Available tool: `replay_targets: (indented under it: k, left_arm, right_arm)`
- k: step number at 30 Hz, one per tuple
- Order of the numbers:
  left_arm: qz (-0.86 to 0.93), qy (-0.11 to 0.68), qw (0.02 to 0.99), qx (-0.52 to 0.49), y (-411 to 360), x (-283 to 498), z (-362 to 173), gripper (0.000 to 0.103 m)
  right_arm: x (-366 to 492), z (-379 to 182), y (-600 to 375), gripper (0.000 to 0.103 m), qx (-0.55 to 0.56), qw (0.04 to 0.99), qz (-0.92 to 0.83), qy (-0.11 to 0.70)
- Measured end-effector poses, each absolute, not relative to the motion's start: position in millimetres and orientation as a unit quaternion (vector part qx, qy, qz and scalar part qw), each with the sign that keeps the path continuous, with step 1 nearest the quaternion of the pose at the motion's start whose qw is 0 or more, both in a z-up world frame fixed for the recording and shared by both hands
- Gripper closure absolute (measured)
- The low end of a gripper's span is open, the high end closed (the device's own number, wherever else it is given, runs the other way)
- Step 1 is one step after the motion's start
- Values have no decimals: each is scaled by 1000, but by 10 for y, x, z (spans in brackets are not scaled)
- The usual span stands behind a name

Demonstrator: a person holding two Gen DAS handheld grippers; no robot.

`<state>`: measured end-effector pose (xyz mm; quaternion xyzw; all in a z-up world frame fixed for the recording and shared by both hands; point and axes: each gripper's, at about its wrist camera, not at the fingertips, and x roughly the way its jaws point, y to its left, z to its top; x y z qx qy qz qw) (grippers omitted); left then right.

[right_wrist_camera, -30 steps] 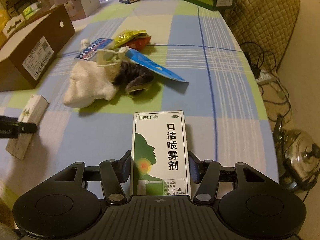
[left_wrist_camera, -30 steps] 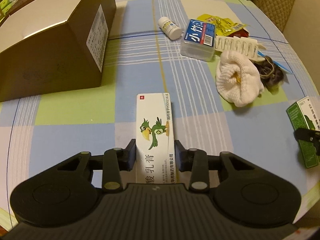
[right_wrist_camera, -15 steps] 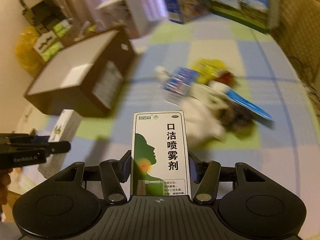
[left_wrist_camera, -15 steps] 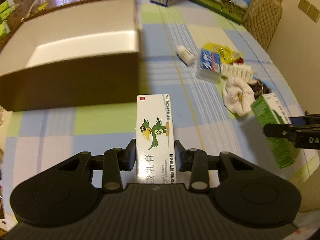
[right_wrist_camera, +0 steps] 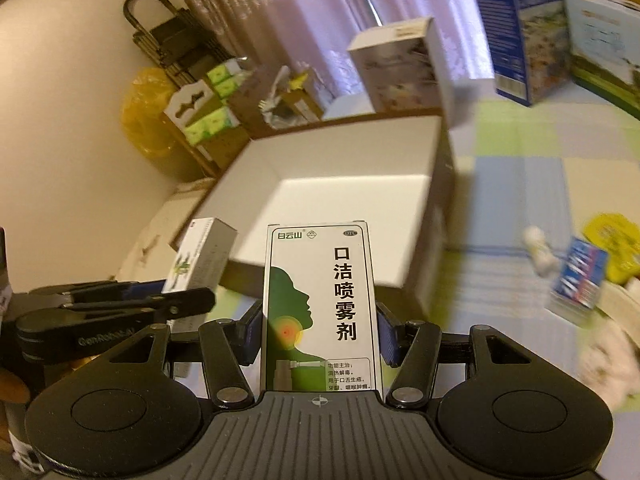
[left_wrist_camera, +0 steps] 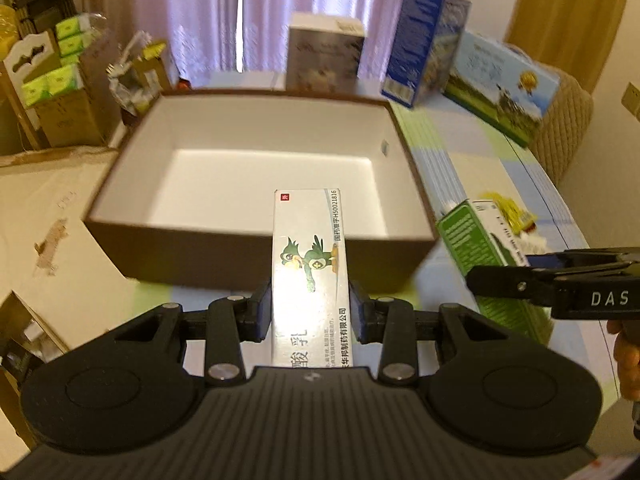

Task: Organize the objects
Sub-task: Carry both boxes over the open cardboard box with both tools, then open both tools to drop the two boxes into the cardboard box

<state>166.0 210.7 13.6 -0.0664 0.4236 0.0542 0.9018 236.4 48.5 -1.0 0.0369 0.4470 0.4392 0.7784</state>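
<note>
**Two cartons being held above one open box**

Two pairs of tongs and two medicine cartons are being shown, with one open brown box (left_wrist_camera: pixel 256 256) on the checked table (left_wrist_camera: pixel 472 168). The left tongs (left_wrist_camera: pixel 310 314) are being kept clamped on a white carton (left_wrist_camera: pixel 308 272) printed with a green bird and the code "H50021816"; its far end is being held over the box's near wall. The right tongs (right_wrist_camera: pixel 318 334) are being kept clamped on a green-and-white carton (right_wrist_camera: pixel 320 304) headed "白云山" and lettered "口洁喷雾剂", pointed at the same box from its near corner. In the left view the right tongs, marked "DAS", are being seen just right of the box. Three printed boxes (left_wrist_camera: pixel 326 56) are being shown standing behind it. On the table to the right, one small white bottle (right_wrist_camera: pixel 538 250), one blue-labelled pack (right_wrist_camera: pixel 578 276) and a yellow packet (right_wrist_camera: pixel 608 240) are being shown, blurred.
</note>
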Motion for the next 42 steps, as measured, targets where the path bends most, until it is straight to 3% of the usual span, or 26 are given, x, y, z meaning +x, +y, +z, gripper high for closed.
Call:
replay_targets:
  k: [14,34,42]
  left_arm:
    - [70,399,912,-62,2786,2464,164,70]
    - [51,498,862,-76,3181,3341,-801,70]
    - [50,504,859,-72,3277,3371,-834,68]
  right_arm:
    - [2997,-113,1439,50,37,807,379,451]
    - [3477,-852,1837,50,17,793,299,531]
    - [3517,-911,1897,50,35,782,286,552]
